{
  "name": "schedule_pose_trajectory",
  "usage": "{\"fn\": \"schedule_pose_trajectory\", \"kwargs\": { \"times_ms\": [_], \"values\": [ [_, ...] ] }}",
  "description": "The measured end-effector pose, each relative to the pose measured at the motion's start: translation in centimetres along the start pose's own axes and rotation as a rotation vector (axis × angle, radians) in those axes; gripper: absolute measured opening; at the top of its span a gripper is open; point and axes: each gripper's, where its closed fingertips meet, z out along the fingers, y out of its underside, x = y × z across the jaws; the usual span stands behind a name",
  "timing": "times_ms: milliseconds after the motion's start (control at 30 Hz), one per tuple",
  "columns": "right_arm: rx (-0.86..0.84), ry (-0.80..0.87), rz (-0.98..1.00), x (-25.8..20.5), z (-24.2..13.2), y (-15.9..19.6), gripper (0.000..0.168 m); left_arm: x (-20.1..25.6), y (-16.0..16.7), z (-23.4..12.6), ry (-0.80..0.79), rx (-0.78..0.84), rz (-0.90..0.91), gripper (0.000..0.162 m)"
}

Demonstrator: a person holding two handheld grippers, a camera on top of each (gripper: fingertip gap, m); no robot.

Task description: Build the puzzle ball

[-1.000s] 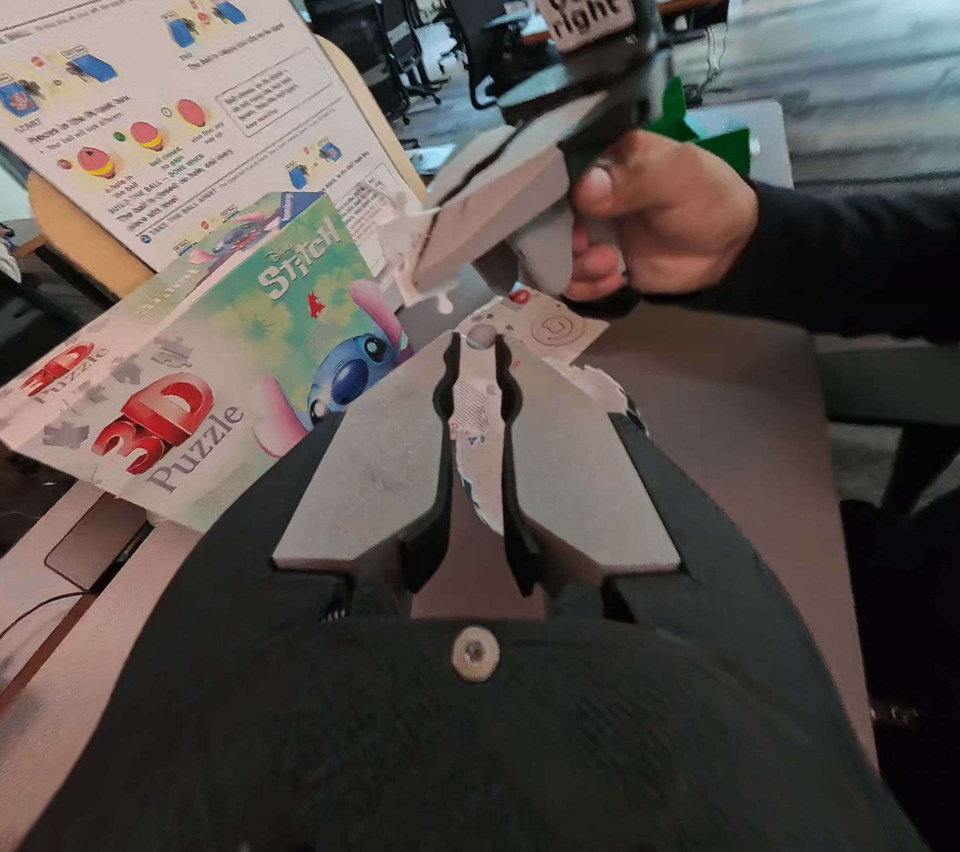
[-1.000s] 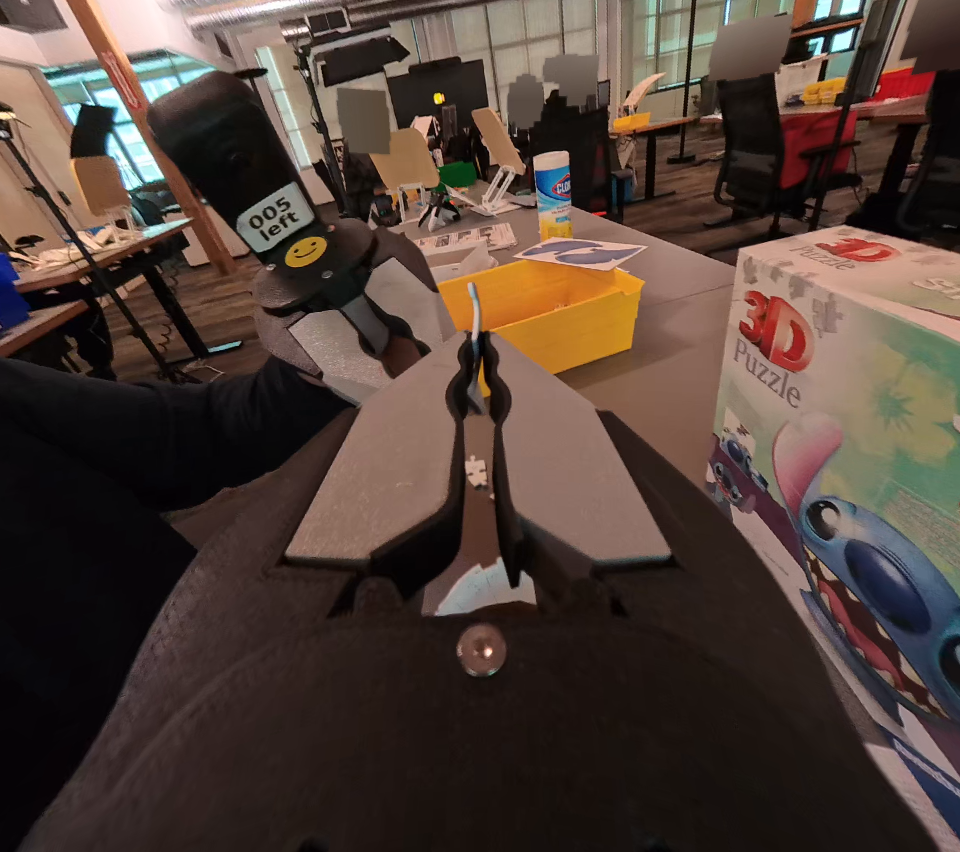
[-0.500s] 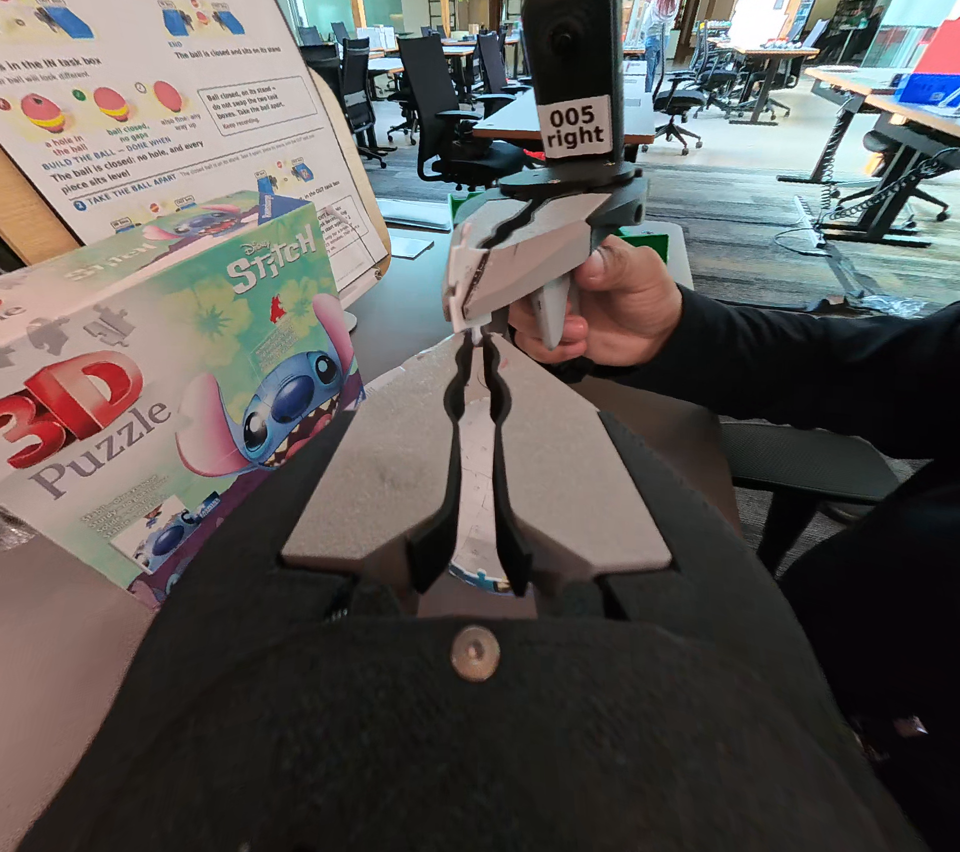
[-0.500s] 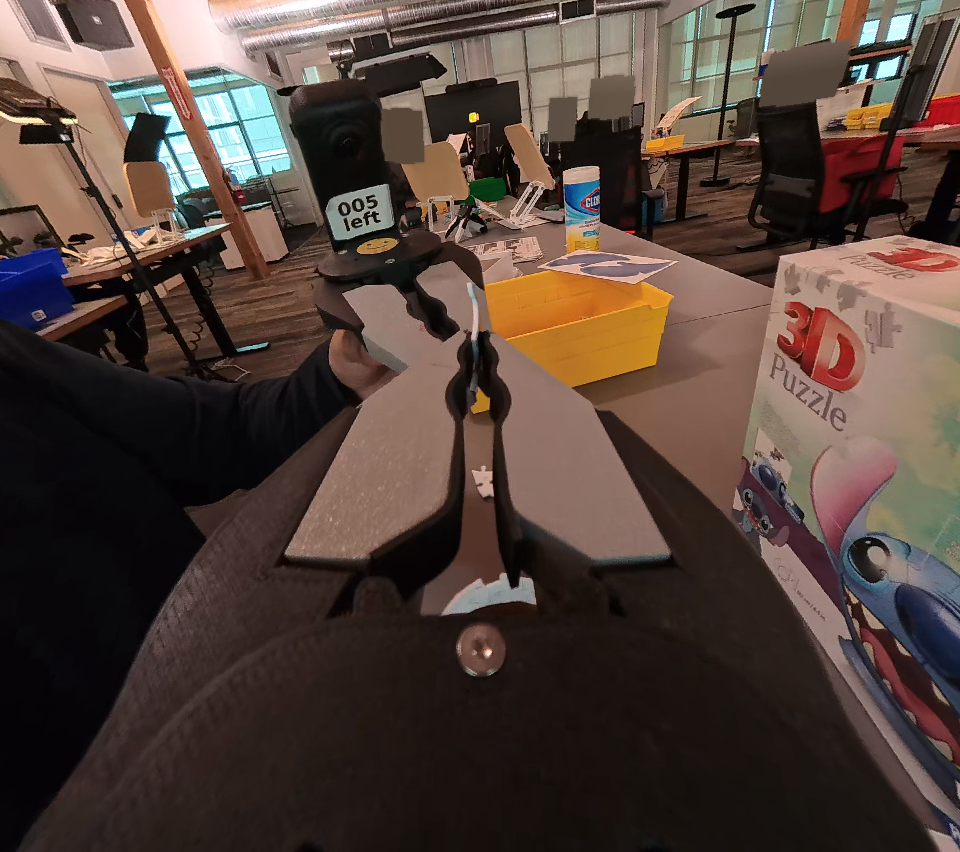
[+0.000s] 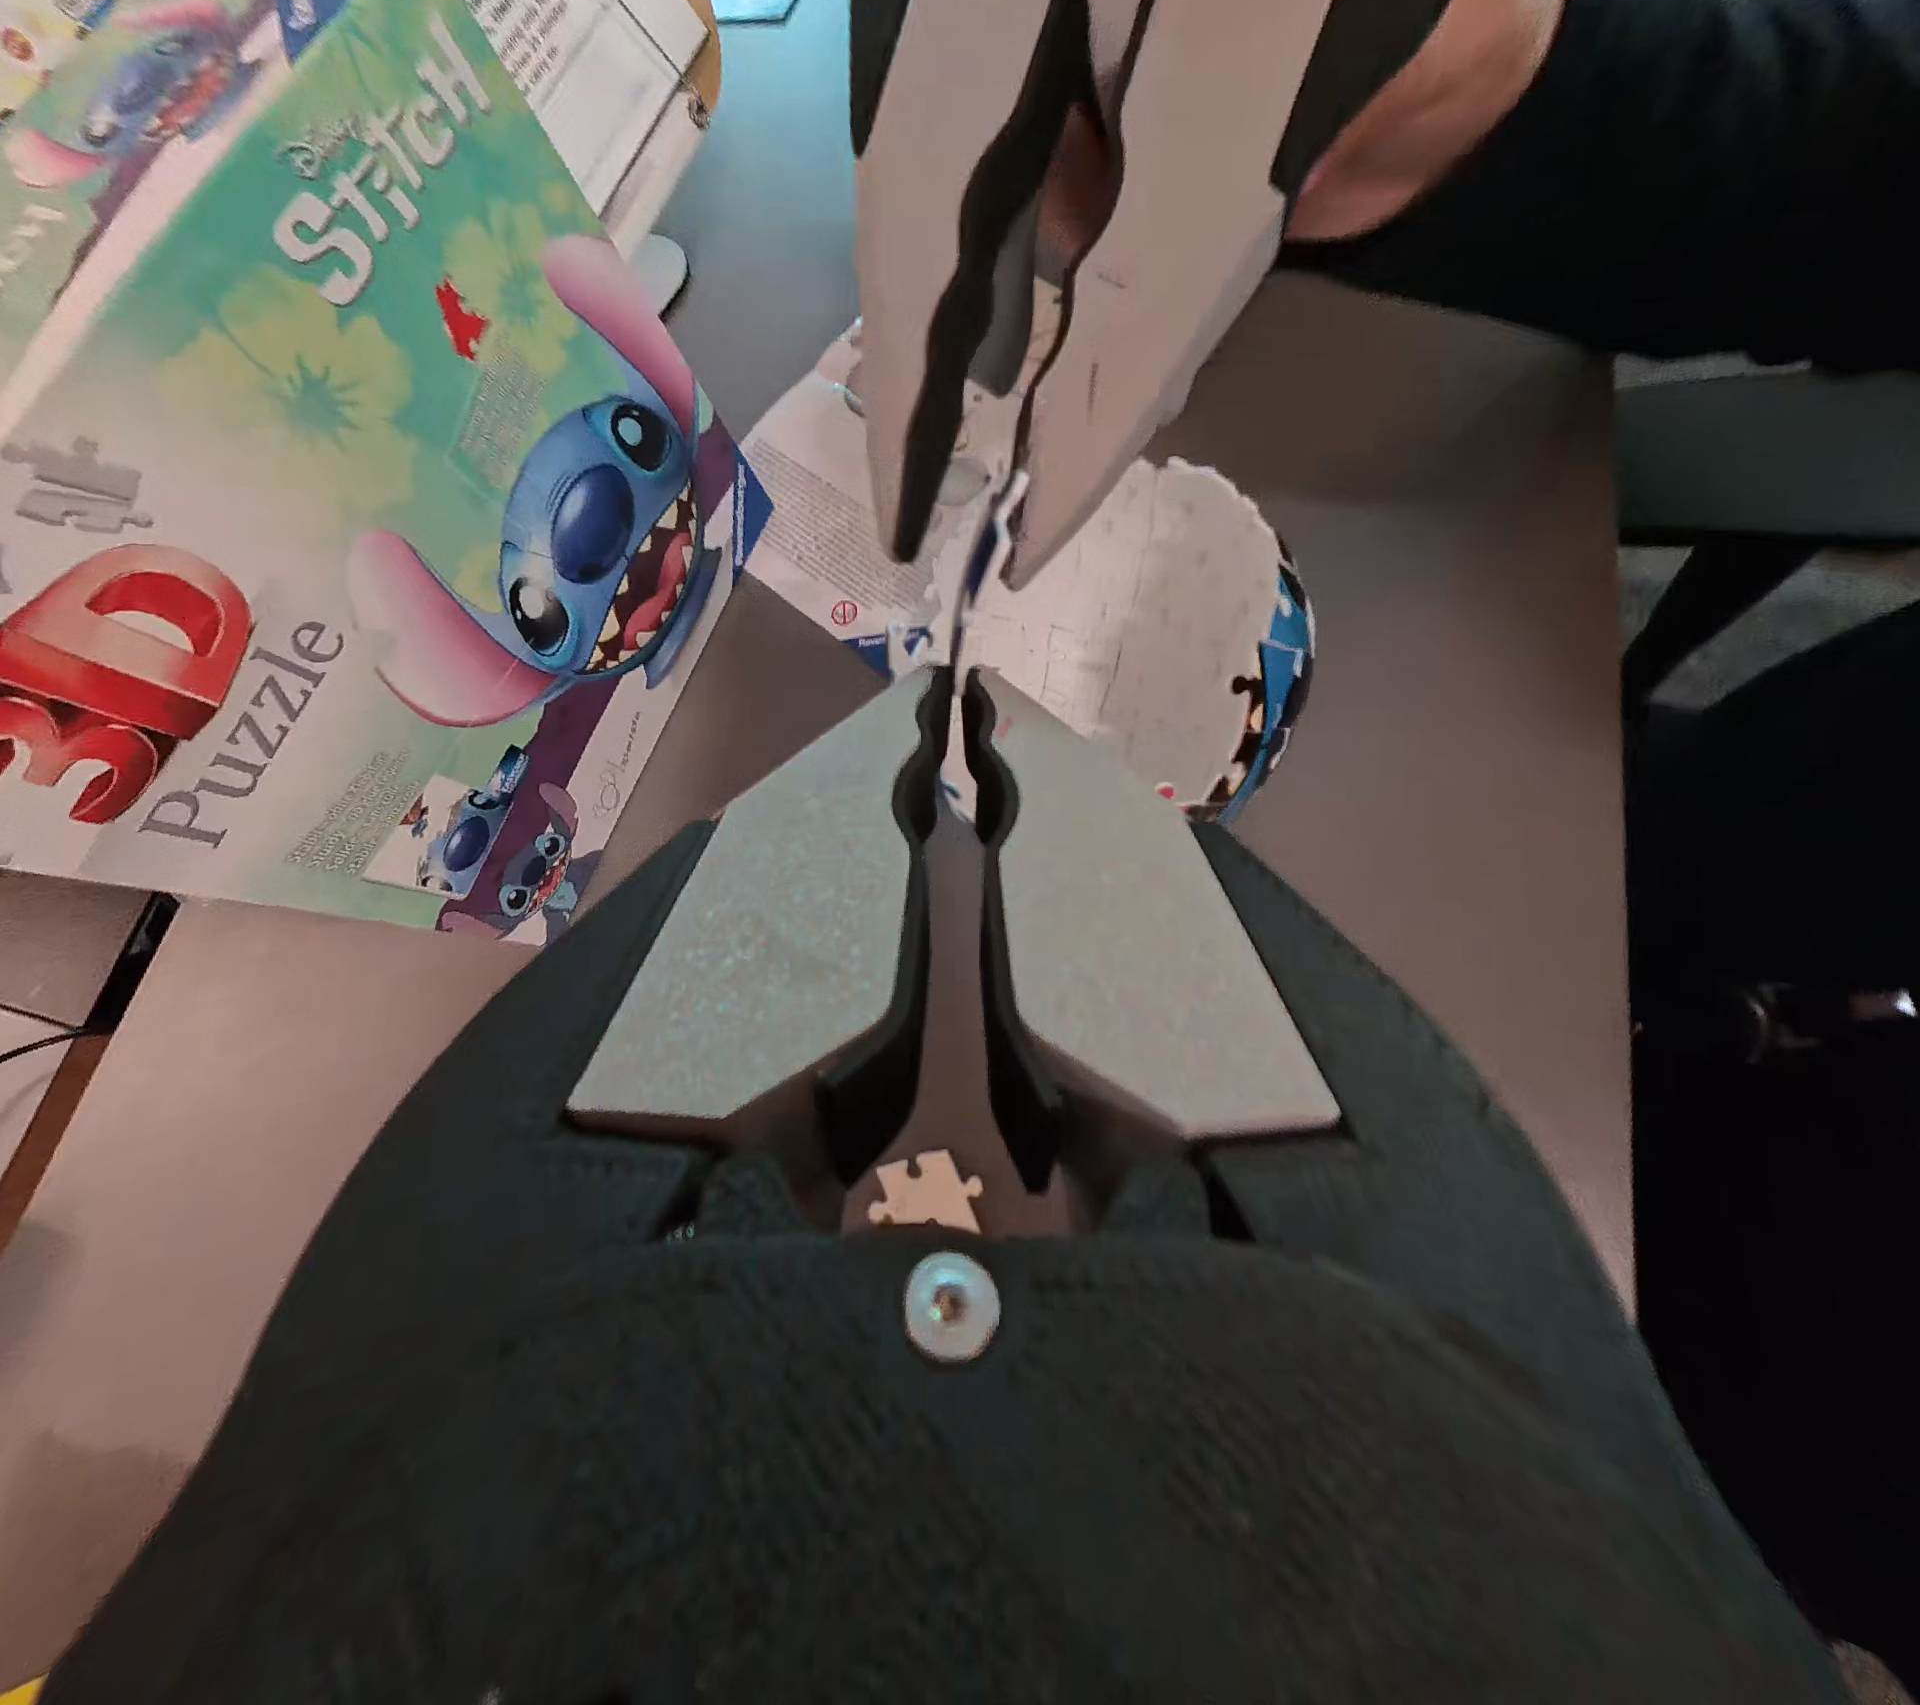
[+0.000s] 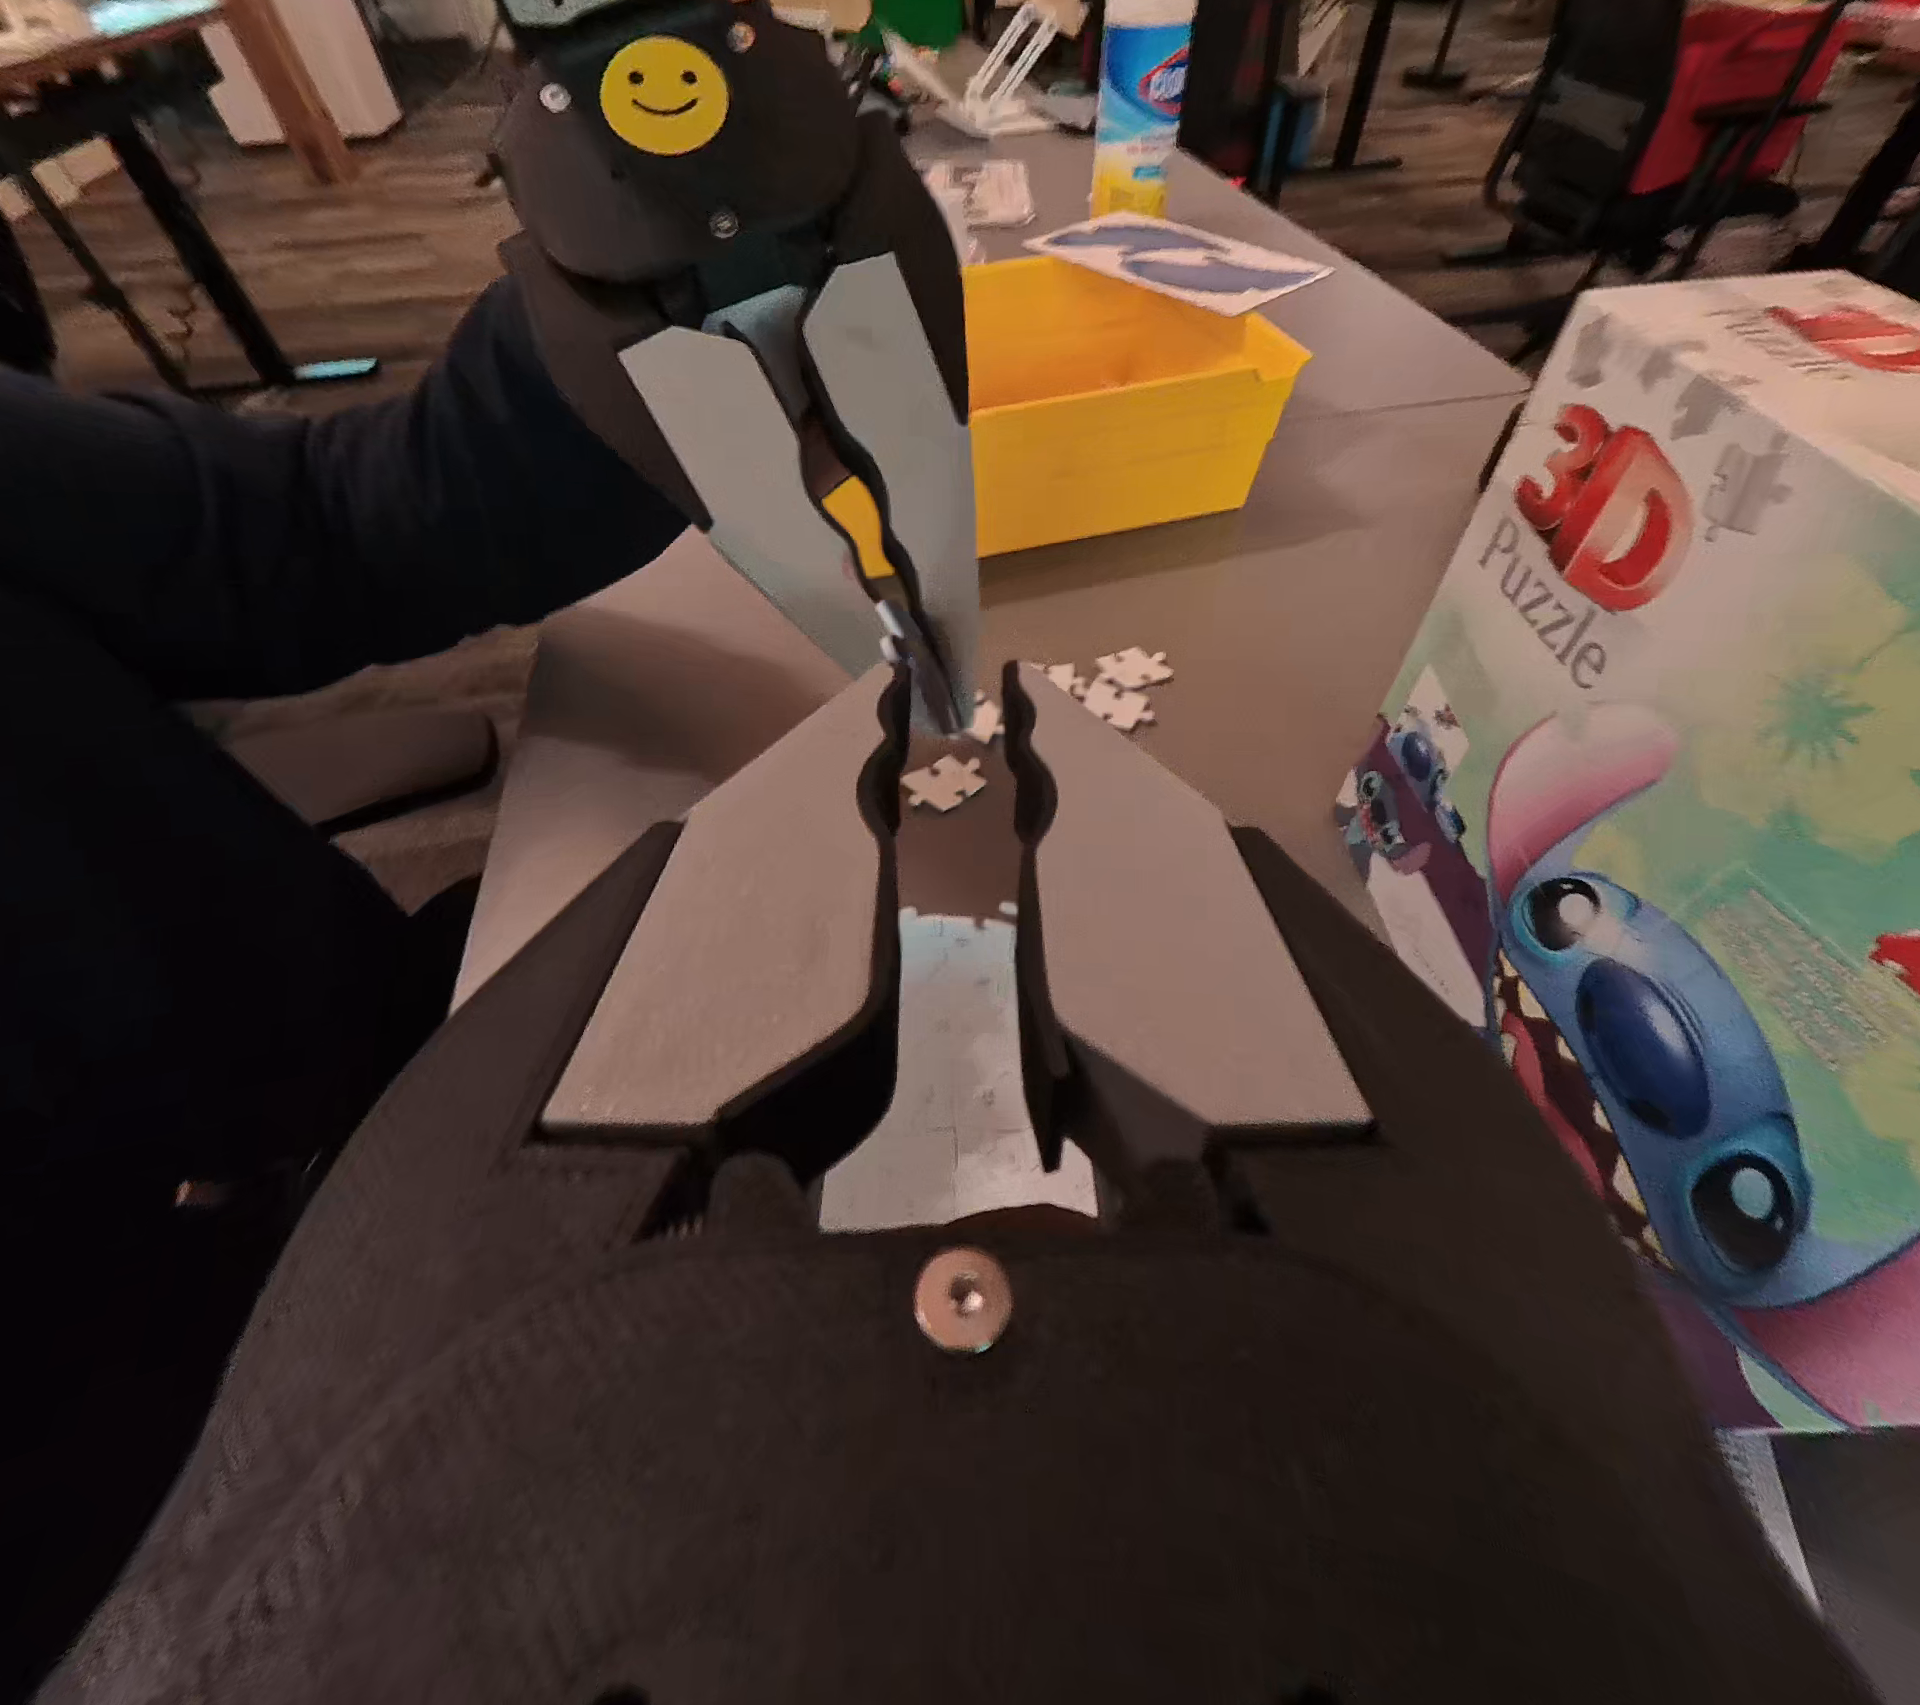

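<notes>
Since half a second ago, both grippers have tipped down, tips meeting over the part-built puzzle ball [image 5: 1153, 616]. Left gripper [image 5: 953, 676]: jaws narrow, pinching a puzzle piece [image 5: 977, 559]. Right gripper [image 6: 951, 687]: jaws parted. Loose pieces [image 6: 1117, 687] lie just beyond; puzzle box [image 6: 1662, 824] stands to the right.

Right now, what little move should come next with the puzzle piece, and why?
Probably ease the right gripper away a little. Its fingers stand apart, while the left gripper is pinching the puzzle piece at its tips, so the left one seems to have it alone. The half-built ball lies just below, ready for the piece.
</notes>
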Motion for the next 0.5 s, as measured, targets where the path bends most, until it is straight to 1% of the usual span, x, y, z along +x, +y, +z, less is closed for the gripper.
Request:
{"fn": "schedule_pose_trajectory", "kwargs": {
  "times_ms": [133, 167, 500],
  "values": [
    [-0.086, 0.027, -0.051, 0.2, 0.2, 1.2, 0.002, -0.3, 0.8, 0.7, -0.034, -0.085, 0.049, 0.0],
    [-0.092, 0.035, -0.057, 0.2, 0.1, 1.4, 0.002, -0.3, 0.9, 0.7, -0.027, -0.088, 0.047, 0.0],
    [-0.042, -0.005, 0.057, 0.7, -0.8, 2.4, 0.0, -0.4, -0.3, 0.3, 0.032, 0.024, -0.031, 0.0]
  ]
}}
